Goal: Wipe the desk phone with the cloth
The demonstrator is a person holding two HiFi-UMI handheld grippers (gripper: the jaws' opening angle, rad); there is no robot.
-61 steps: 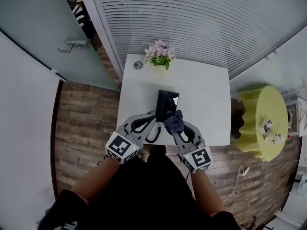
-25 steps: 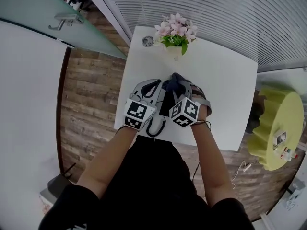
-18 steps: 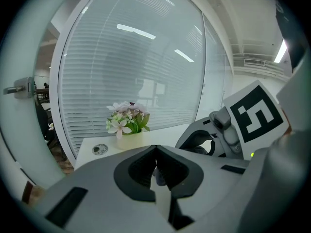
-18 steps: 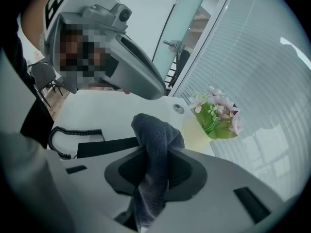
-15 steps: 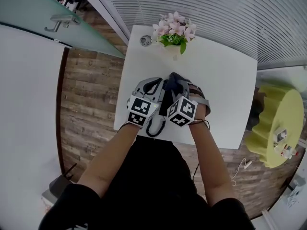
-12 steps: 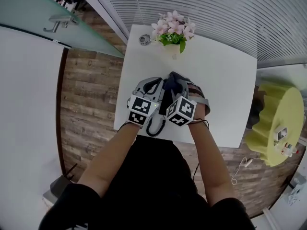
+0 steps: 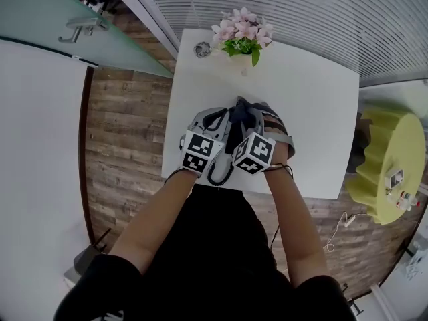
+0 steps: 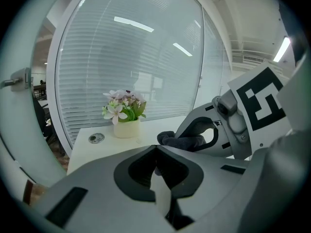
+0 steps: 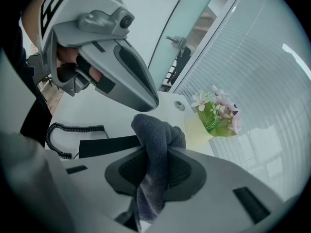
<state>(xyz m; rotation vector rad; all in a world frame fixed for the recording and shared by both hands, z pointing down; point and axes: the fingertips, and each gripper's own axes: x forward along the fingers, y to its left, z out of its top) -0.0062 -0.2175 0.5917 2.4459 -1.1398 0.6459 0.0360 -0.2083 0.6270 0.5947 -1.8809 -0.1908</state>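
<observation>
The black desk phone (image 7: 229, 141) sits mid-table, mostly covered by both grippers; its coiled cord (image 7: 217, 174) loops toward the near edge. My right gripper (image 7: 249, 112) is shut on a dark blue cloth (image 7: 243, 108), bunched over the phone's far end. In the right gripper view the cloth (image 9: 156, 140) sticks up between the jaws of my right gripper (image 9: 154, 152), with a strip of the phone (image 9: 107, 146) and the cord (image 9: 68, 135) beyond it. My left gripper (image 7: 224, 117) lies close beside it. The left gripper view shows my left gripper (image 8: 155, 148) with its tips touching and nothing seen between them.
The phone stands on a white table (image 7: 307, 99) with a pot of pink flowers (image 7: 241, 39) and a round grommet (image 7: 200, 47) at its far edge. A yellow round stool (image 7: 391, 172) is to the right. A blinds-covered glass wall and a door with a handle (image 7: 77, 27) lie beyond.
Both grippers have moved forward from the near table edge to over the phone, the cloth going with the right one. In the last second they barely shifted.
</observation>
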